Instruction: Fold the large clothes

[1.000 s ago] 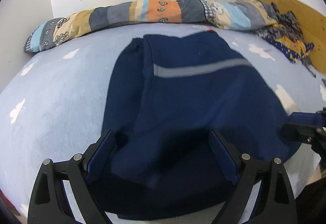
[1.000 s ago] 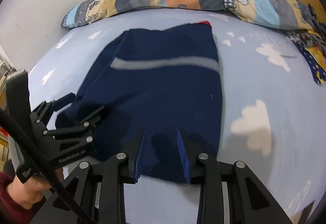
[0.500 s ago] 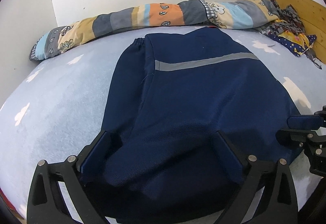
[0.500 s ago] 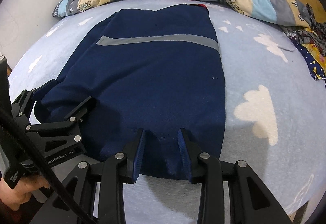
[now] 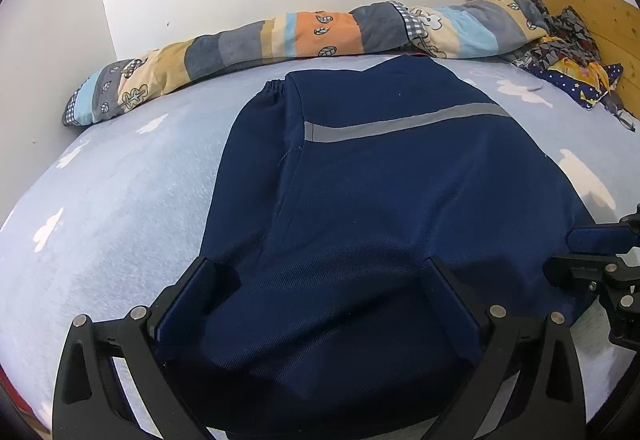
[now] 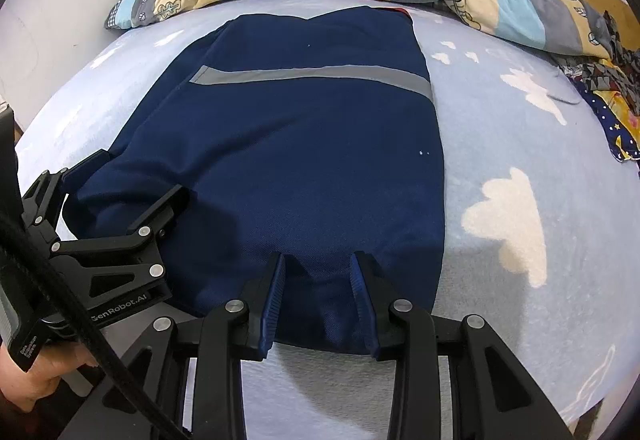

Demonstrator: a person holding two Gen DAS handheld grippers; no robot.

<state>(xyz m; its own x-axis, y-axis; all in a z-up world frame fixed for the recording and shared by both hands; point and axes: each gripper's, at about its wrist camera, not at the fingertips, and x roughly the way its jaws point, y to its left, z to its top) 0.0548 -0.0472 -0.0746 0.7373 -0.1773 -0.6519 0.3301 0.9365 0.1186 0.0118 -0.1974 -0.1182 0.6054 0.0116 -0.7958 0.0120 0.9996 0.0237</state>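
A large navy garment (image 5: 392, 192) with a grey reflective stripe (image 5: 400, 120) lies flat on the light blue bed; it also shows in the right wrist view (image 6: 304, 136). My left gripper (image 5: 320, 292) is wide open, its jaws straddling the garment's near left hem, and it shows at the left of the right wrist view (image 6: 124, 188). My right gripper (image 6: 318, 280) is open over the near hem towards the right corner, cloth lying between its jaws. It shows at the right edge of the left wrist view (image 5: 592, 252).
The bed sheet (image 6: 520, 168) has white cloud prints. A rolled patchwork quilt (image 5: 312, 36) lies along the far wall. A pile of patterned clothes (image 5: 568, 60) sits at the far right by the wooden headboard (image 5: 560, 0). A hand (image 6: 36, 384) holds the left gripper.
Both grippers have come down and forward over the garment's near hem. The garment has settled flat on the bed. Jaw openings look unchanged.
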